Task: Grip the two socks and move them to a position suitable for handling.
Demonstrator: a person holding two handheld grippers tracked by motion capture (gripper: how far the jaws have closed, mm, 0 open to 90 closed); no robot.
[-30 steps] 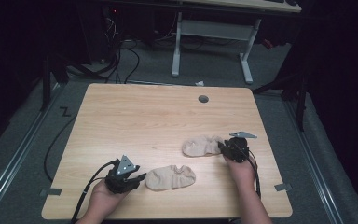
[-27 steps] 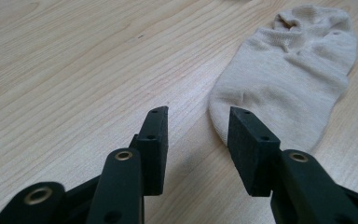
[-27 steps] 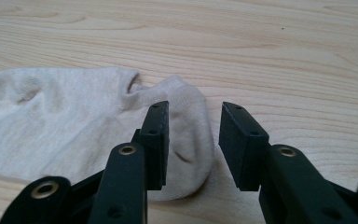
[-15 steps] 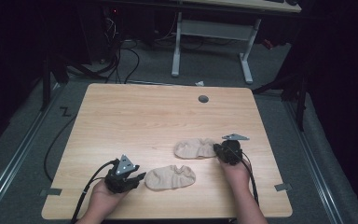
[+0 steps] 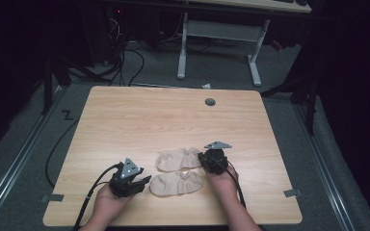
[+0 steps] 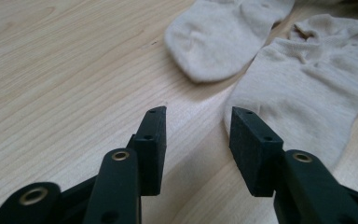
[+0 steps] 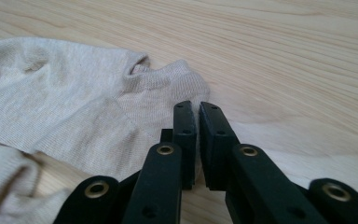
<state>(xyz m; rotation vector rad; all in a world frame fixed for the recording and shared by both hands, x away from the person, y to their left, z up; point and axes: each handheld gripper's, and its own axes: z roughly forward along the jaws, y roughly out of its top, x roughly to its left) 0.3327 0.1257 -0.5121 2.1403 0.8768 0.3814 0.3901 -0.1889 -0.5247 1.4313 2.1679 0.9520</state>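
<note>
Nearest the person, the left gripper point(image 5: 144, 181) rests low on the table point(image 5: 139, 120), jaws parted moderately with nothing between them; its tips sit just beside the toe of the near sock point(image 5: 176, 184), not touching. The right gripper point(image 5: 203, 159) has its jaws drawn nearly together, pinching a thin edge of fabric at the cuff of the far sock point(image 5: 178, 159). Both beige socks lie flat, the near sock's upper edge meeting the far sock's lower edge. Beyond them, a grey grommet point(image 5: 210, 102) sits near the table's far edge.
</note>
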